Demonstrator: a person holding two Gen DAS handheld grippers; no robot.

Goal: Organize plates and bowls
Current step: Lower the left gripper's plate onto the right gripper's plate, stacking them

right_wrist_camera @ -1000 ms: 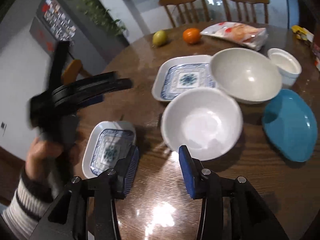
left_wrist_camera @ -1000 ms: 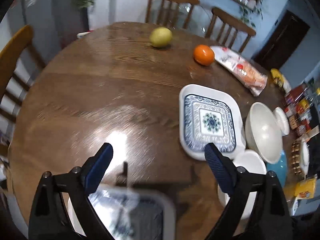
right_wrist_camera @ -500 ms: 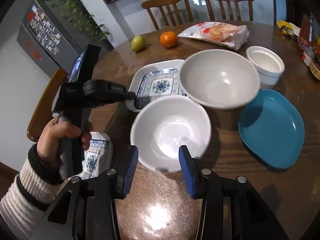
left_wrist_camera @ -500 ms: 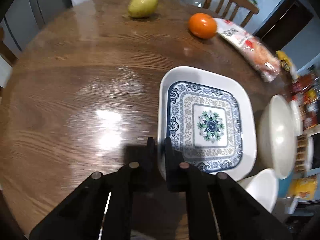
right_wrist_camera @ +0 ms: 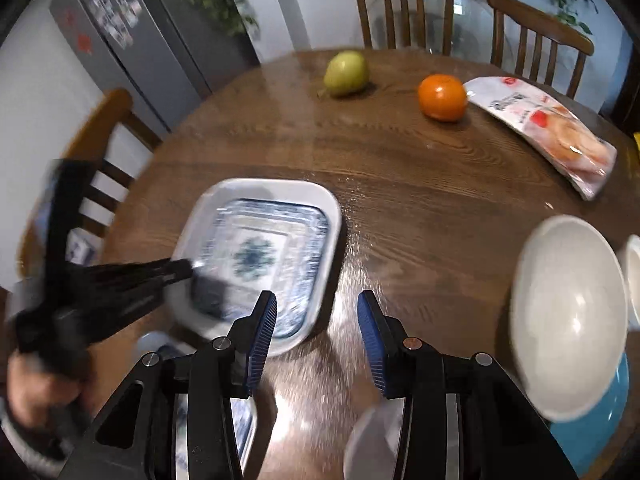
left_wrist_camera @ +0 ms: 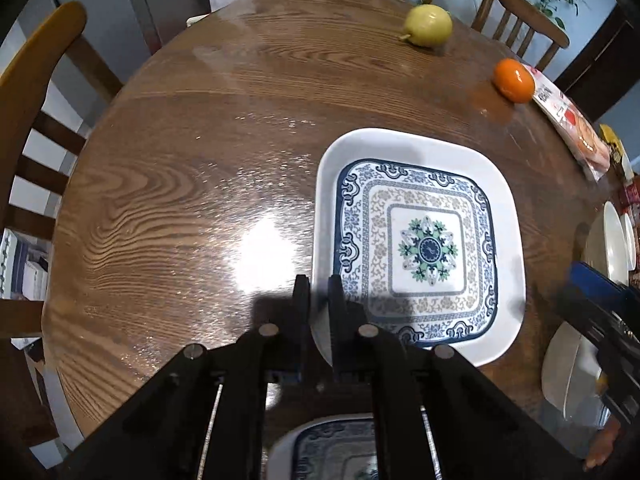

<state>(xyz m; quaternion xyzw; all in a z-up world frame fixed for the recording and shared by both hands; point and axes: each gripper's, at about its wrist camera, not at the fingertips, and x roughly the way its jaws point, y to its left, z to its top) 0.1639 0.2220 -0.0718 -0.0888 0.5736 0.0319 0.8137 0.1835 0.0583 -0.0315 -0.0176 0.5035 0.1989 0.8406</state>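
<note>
1. Toward the bench's (left_wrist_camera: 168,184) left edge the wood is bare; a chair (left_wrist_camera: 36,92) stands just beyond that edge.
2. Left tongs (left_wrist_camera: 318,300) are clenched on the near-left rim of the big plate (left_wrist_camera: 420,240), one finger outside the rim and one inside.
3. From the right wrist view the same left tongs (right_wrist_camera: 188,270) reach in from the left, held by a hand (right_wrist_camera: 36,388), and grip the big plate (right_wrist_camera: 264,248) at its left rim; that view is blurred.
4. The big plate, square and white with a blue pattern, lies on the middle of the bench.
5. A small plate (left_wrist_camera: 332,452) of the same pattern lies at the near edge, partly hidden under the left tongs.
6. Right tongs (right_wrist_camera: 316,332) hang released above bare wood just right of the big plate, with nothing between the pads.
7. A pear (right_wrist_camera: 346,72) and an orange (right_wrist_camera: 442,96) sit near the far edge, well apart from the plates.
8. A snack bag (right_wrist_camera: 548,128) lies just right of the orange.
9. Toward the right edge a white bowl (right_wrist_camera: 568,316) stands, with a blue plate (right_wrist_camera: 596,416) partly under it.
</note>
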